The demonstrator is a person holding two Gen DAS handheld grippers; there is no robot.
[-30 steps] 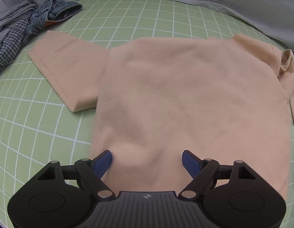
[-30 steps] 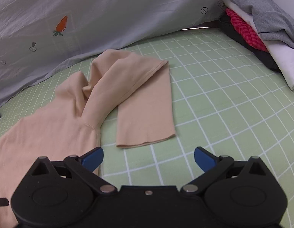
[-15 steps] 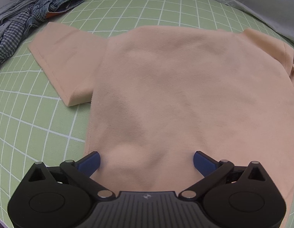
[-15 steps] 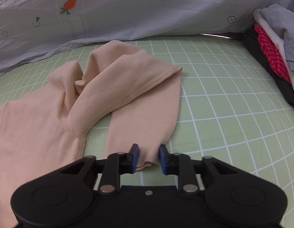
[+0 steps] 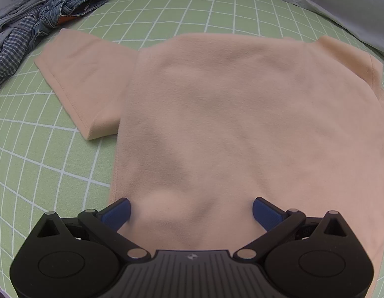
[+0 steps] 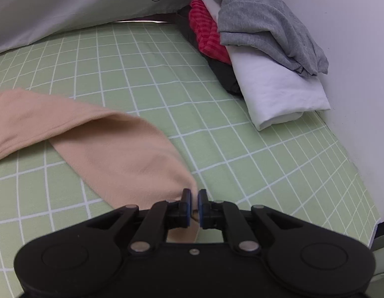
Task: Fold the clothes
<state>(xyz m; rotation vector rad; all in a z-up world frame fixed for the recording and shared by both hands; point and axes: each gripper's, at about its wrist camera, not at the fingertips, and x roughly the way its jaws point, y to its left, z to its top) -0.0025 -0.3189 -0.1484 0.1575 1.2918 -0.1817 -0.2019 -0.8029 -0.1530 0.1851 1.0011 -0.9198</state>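
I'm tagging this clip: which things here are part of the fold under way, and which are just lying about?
In the job: peach shirt; its sleeve, pinched in the right gripper, whose jaws are opening; left gripper, open.

Lying about: denim heap; folded stack; grey sheet.

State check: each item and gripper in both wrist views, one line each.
left gripper: open, over the shirt's hem
right gripper: pinching the sleeve end, jaws easing open
peach shirt: flat, unfolded
right sleeve: pulled out
denim pile: crumpled
clothes stack: folded, grey top rumpled
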